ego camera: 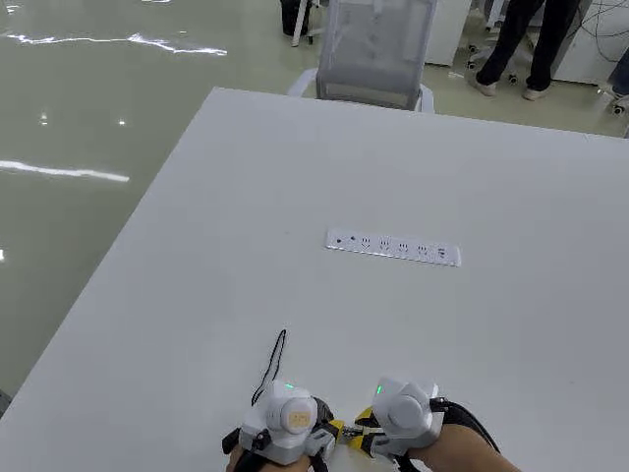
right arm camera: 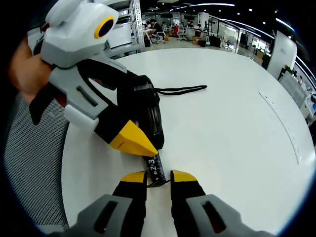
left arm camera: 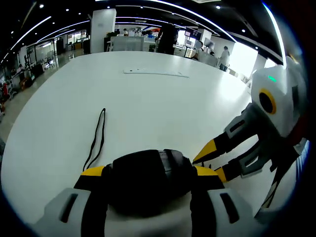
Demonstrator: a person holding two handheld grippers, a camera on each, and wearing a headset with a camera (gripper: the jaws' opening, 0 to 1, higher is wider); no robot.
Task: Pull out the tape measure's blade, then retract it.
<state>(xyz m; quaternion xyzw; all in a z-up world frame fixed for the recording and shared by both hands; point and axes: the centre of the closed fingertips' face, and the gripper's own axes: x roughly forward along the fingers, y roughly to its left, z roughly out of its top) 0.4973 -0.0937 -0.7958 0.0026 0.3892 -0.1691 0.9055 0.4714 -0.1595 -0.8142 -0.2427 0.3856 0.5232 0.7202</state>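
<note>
Right gripper view gives us the closest look: the right gripper (right arm camera: 158,177) rises from the bottom centre of the frame. Its two yellow-tipped jaws stand close together on either side of the end of the blade (right arm camera: 154,169), where the numerals 2 and 3 can be read. We cannot tell whether they truly pinch the blade or only flank it.

Just above, in the middle of the frame, sits the black tape measure (right arm camera: 145,111). It is clamped across its case by the left gripper (left arm camera: 150,173), whose jaws are closed on either side of it in the left gripper view.

Only a short stretch of blade shows between case and right jaws. We judge the pull-out barely begun, with nearly all of the draw and the whole retraction left. The same sight could equally be the tail of a retraction, and we cannot decide which.

The blade's long axis runs from the case mouth straight down towards the bottom centre of the right gripper view. In the head view it runs left to right along the bottom edge. The mouth points at the right gripper.

A thin black strap (right arm camera: 180,90) trails off the far side of the case across the white table (ego camera: 295,197). Further up the head view lies a power strip (ego camera: 393,247), and a grey chair (ego camera: 373,49) stands at the top
</note>
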